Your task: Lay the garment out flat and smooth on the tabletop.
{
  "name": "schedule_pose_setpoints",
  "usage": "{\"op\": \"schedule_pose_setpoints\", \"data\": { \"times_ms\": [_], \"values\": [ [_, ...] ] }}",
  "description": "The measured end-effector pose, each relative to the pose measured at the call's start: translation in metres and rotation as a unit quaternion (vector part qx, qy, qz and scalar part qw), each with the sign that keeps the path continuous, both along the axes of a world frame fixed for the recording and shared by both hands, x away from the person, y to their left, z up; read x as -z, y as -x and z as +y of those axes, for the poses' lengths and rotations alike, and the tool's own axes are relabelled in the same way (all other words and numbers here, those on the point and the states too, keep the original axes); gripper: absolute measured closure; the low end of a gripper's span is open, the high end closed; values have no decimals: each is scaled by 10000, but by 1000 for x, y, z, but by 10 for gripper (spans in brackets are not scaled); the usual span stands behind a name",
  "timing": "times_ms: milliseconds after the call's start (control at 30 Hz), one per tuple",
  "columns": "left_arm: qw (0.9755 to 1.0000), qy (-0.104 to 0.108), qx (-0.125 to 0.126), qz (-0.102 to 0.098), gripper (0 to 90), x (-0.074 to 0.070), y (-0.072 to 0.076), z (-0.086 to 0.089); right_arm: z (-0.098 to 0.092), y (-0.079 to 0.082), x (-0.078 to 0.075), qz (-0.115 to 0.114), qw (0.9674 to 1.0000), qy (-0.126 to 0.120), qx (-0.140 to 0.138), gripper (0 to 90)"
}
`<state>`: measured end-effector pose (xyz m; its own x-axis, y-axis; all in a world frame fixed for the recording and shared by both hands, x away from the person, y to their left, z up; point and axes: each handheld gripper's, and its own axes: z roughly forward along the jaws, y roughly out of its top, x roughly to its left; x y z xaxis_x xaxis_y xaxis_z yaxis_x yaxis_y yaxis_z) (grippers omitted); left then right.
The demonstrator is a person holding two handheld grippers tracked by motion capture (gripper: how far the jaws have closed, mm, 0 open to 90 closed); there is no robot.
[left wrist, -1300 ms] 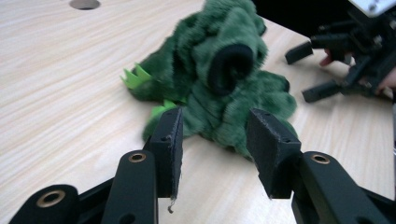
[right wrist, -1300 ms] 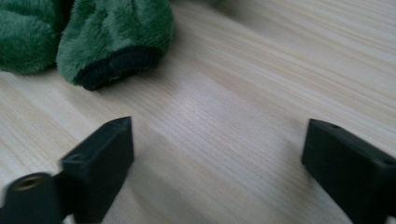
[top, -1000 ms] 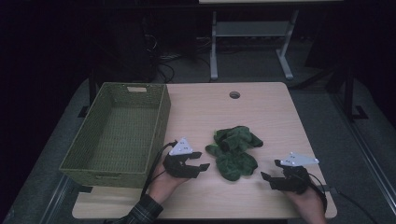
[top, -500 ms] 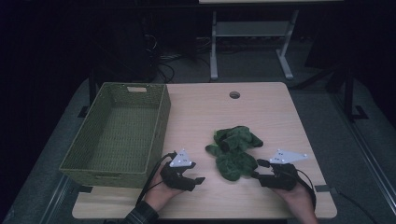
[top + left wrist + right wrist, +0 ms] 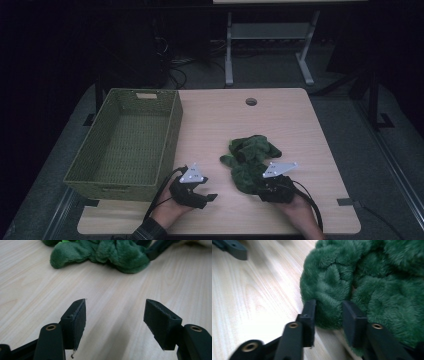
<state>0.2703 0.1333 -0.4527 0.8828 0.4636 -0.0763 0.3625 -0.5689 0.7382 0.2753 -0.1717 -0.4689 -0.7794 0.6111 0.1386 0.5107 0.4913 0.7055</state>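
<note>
Pinching a fold of the crumpled dark green plush cloth (image 5: 372, 280), my right gripper (image 5: 329, 312) has just been closing its jaws, and its own view shows fur bulging between the pads, a detail the high view hides under the grey plate. That high view places the cloth (image 5: 252, 160) on the pale wooden table (image 5: 215, 115), right of the empty green woven basket (image 5: 125, 142). My left gripper (image 5: 115, 320) hangs with jaws apart over bare wood, nothing between them, cloth ahead.
</note>
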Motion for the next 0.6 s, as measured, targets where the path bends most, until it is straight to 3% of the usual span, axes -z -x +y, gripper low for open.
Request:
{"op": "schedule_pose_setpoints", "data": {
  "times_ms": [100,367,600],
  "values": [
    [10000,34,19,-17,340,-1,3,1,1,1,-2,25,10000,15,-5,793],
    [9999,85,73,-35,340,-2,6,1,2,3,-29,-362,9986,-356,-112,798],
    [9999,60,122,-44,340,-2,6,-1,29,-17,-52,-560,9959,-561,-439,828]
  ]
}}
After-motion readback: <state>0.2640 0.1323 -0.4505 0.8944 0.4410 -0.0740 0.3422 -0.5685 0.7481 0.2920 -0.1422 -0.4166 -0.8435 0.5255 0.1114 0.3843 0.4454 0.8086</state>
